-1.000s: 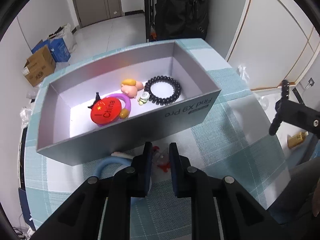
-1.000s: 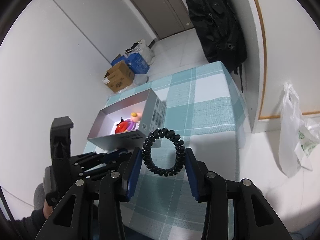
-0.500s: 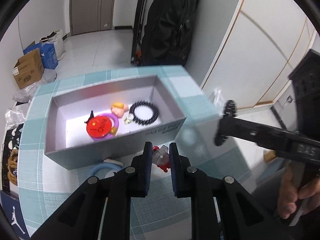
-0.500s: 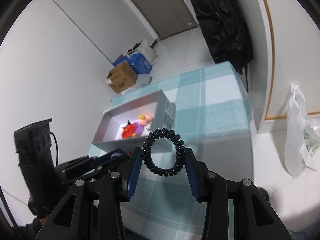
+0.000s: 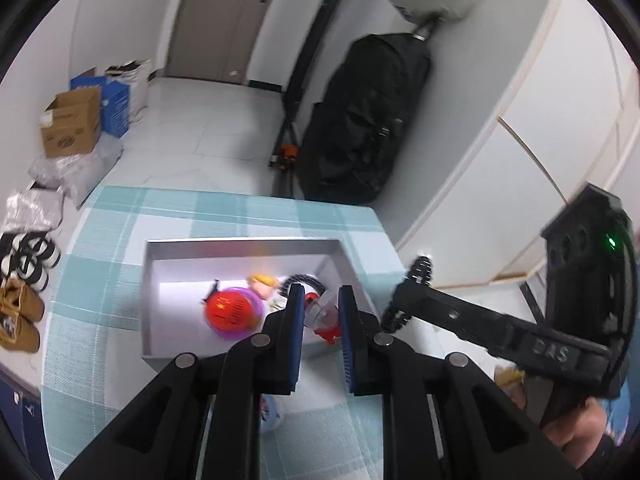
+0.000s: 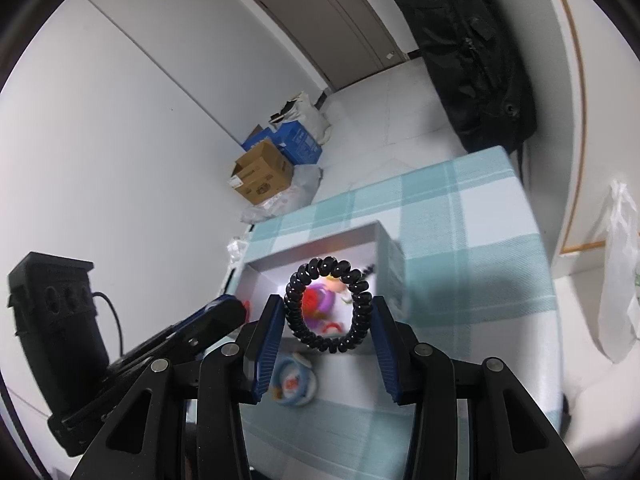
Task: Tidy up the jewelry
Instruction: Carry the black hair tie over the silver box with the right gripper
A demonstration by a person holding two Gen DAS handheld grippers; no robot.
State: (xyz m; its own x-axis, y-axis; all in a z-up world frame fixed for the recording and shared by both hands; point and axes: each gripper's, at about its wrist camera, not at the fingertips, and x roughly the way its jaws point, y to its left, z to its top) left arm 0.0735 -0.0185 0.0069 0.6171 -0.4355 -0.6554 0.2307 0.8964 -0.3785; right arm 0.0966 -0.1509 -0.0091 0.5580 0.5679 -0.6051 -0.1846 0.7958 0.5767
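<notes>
A grey open box (image 5: 160, 280) sits on the checked table; it also shows in the right wrist view (image 6: 260, 272). It holds a red badge (image 5: 230, 310) on a purple ring, a small doll (image 5: 262, 280) and a black bead bracelet (image 5: 302, 279). My left gripper (image 5: 319, 320) is shut on a red and clear trinket (image 5: 324, 316), held high above the box's near right corner. My right gripper (image 6: 326, 330) is shut on a black spiral hair tie (image 6: 326, 304), held high over the box's near end.
A light blue ring item (image 6: 294, 384) lies on the table in front of the box. Cardboard boxes (image 5: 72, 122) and shoes (image 5: 20, 312) stand on the floor. A black bag (image 5: 360, 120) leans on the wall. A white plastic bag (image 6: 618, 280) hangs to the right.
Both grippers have risen well above the table, so the box looks smaller. The left gripper has lifted the red trinket off the table. The right gripper has swung over the box.
</notes>
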